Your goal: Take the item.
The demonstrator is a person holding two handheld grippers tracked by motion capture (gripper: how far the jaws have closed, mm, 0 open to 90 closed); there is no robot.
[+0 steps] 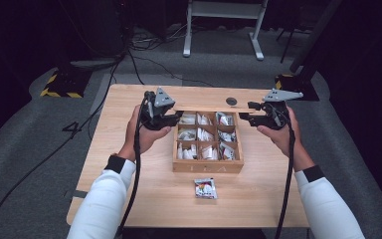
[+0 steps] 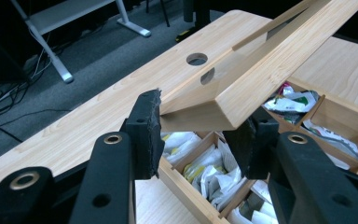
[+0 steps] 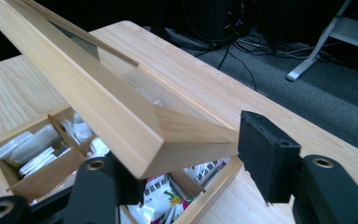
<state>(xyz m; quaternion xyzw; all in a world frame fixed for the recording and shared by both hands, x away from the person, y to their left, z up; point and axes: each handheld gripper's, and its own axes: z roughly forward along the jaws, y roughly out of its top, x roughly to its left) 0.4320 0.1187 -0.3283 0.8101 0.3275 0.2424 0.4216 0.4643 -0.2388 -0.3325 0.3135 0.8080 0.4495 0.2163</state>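
The left claw [image 1: 175, 118] clamps the lid's [image 1: 206, 105] left end over the box [image 1: 207, 167] by the surface's [image 1: 129, 199] far edge. The right claw [image 1: 244, 117] brackets the right end; whether it bites, I cannot tell. Best lower both ends level. The high view adds a packet [image 1: 205, 188] near the front edge.

Brightly lit table [image 1: 129, 149] against dark surroundings, soft shadows, slightly soft high view, close jaws blurred

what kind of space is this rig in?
Likely a lab or recording studio, not a home: a lone wooden table on grey carpet, loose cables across the floor, and yellow-black hazard-striped stand bases against dark surroundings.
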